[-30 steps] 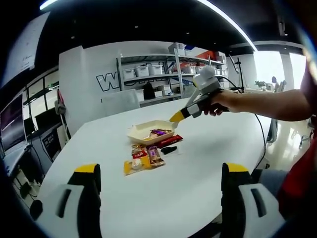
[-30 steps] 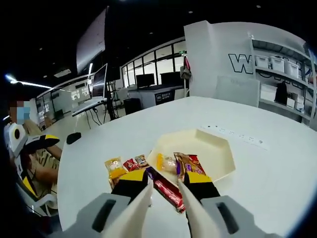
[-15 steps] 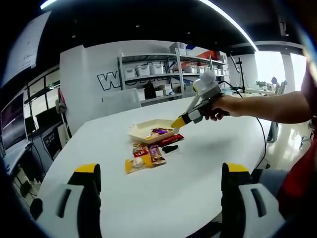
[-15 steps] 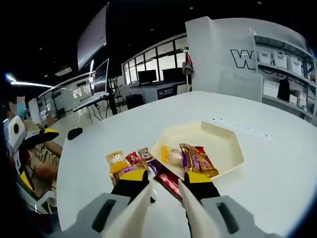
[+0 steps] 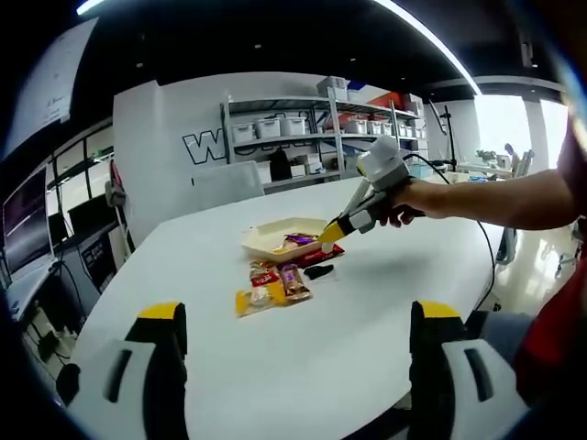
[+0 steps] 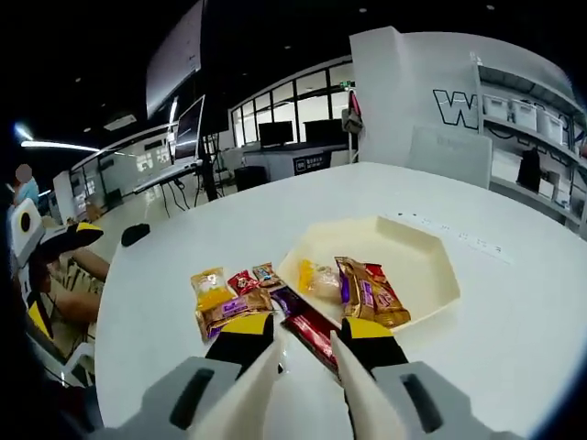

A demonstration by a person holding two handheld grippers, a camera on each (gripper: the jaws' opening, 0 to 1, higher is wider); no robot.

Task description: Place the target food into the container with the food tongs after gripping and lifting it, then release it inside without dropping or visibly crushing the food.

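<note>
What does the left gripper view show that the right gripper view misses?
The left gripper view alone shows a person's arm holding the right gripper over the tray, and the left gripper standing wide open. The right gripper view alone shows the packets inside the tray up close. Both show the white table, the cream tray and loose snack packets beside it.

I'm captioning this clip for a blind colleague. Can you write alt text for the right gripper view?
The right gripper, jaws slightly apart and holding nothing, hangs over a long red snack packet on a white table. Just beyond, a cream hexagonal tray holds several wrapped snacks, and more small packets lie on the table to its left. An office stretches behind.
</note>
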